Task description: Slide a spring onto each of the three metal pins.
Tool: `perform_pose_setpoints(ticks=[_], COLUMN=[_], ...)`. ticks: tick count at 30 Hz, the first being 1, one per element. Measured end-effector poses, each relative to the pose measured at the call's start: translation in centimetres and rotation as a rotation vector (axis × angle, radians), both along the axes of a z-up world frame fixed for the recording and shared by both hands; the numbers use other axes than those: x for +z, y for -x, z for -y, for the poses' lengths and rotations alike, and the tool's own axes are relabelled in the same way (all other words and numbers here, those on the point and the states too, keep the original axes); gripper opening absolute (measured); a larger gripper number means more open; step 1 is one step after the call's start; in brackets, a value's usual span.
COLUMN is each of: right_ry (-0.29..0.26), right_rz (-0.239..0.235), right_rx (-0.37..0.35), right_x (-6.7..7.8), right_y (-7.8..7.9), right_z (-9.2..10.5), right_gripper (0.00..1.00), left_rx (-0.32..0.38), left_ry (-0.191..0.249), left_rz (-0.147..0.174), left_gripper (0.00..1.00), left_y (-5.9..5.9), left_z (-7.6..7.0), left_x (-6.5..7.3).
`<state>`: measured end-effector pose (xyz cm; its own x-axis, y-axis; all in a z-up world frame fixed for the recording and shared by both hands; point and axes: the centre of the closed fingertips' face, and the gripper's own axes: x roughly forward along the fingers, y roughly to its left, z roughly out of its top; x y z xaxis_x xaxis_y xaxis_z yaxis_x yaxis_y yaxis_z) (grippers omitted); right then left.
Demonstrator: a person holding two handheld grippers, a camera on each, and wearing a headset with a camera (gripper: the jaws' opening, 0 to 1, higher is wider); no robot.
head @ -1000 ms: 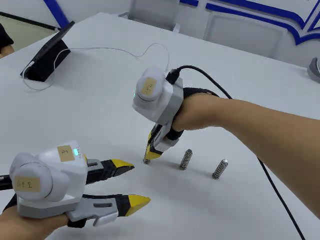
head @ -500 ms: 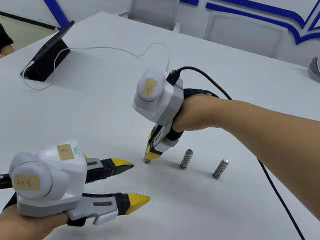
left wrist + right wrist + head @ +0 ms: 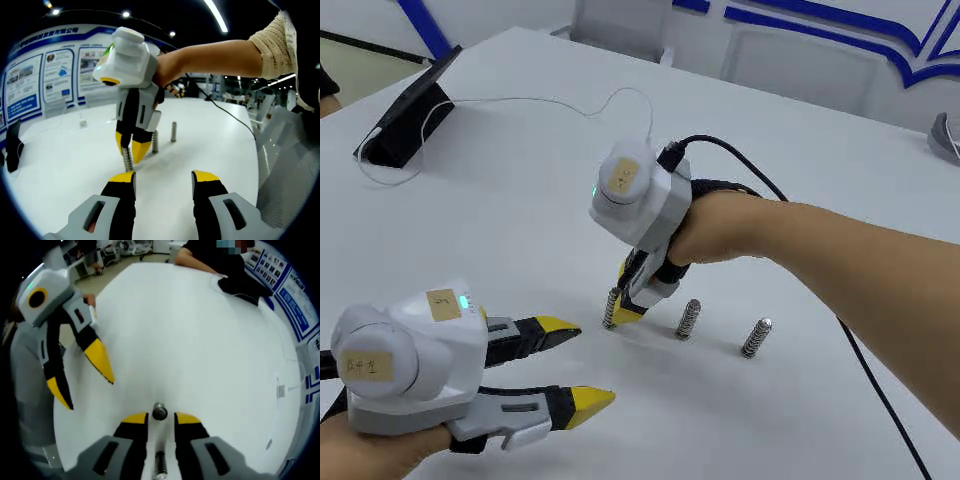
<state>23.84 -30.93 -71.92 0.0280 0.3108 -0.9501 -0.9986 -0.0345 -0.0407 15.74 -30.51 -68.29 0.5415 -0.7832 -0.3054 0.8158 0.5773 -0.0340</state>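
The right gripper (image 3: 623,312) pointed down at the counter (image 3: 520,230), its jaws closed on a spring (image 3: 611,307), apparently to steady it upright over its pin. A second spring (image 3: 688,318) and a third spring (image 3: 756,337) stood just beside that gripper. The left gripper (image 3: 586,362) hung open nearby, idle.

Three short, silvery coil springs stand in a row on the white surface (image 3: 520,220), set apart from one another and each leaning a little. The first spring (image 3: 611,308) stands at one end of the row, clasped between the yellow tips of the right claw (image 3: 618,313). In the right gripper view a round metal pin head (image 3: 159,411) shows at its top, between those tips. The middle spring (image 3: 688,319) and the third spring (image 3: 756,338) stand free further along the row, each capped by a small rounded metal tip.
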Motion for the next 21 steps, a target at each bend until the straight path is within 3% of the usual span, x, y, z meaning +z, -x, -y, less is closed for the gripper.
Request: perform_pose_setpoints(ticks=[12,21], right_ry=[-0.019,-0.066], right_rz=[0.001,0.008], right_rx=[-0.055,-0.121], right_x=[0.4,0.9], right_y=[0.0,-0.1], right_z=[1.8,3.5], right_gripper=[0.26,0.29], left_rx=[-0.004,-0.005], left_ry=[-0.005,-0.013], left_rz=[-0.004,-0.006], left_gripper=[0.46,0.47], left_y=[-0.3,-0.6], left_z=[0.1,0.1], left_x=[0.0,0.1])
